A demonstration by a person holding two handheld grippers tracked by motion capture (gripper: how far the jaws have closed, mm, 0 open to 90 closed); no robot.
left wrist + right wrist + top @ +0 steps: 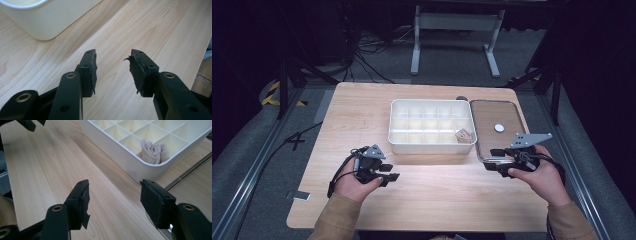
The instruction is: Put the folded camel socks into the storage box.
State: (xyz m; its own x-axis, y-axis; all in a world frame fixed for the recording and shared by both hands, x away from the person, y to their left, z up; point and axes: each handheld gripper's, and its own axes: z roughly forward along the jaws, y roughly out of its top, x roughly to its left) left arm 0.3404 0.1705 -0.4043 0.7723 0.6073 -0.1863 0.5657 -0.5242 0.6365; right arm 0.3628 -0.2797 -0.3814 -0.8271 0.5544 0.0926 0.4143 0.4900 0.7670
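A white box (432, 126) split into several compartments stands at the middle of the wooden table (362, 115). A rolled beige cloth (463, 135) lies in its near right compartment, seen close in the right gripper view as the cloth (153, 152). My left gripper (391, 172) hovers near the box's front left corner, pointing right, open and empty (113, 56). My right gripper (492, 160) sits at the box's front right corner, pointing left, open with nothing between its jaws (113, 185).
A clear flat lid (497, 125) lies right of the box, with a small white disc (499, 128) on it. Bare tabletop stretches between the two hands. Dark floor, cables and a metal frame (457, 30) lie beyond the far edge.
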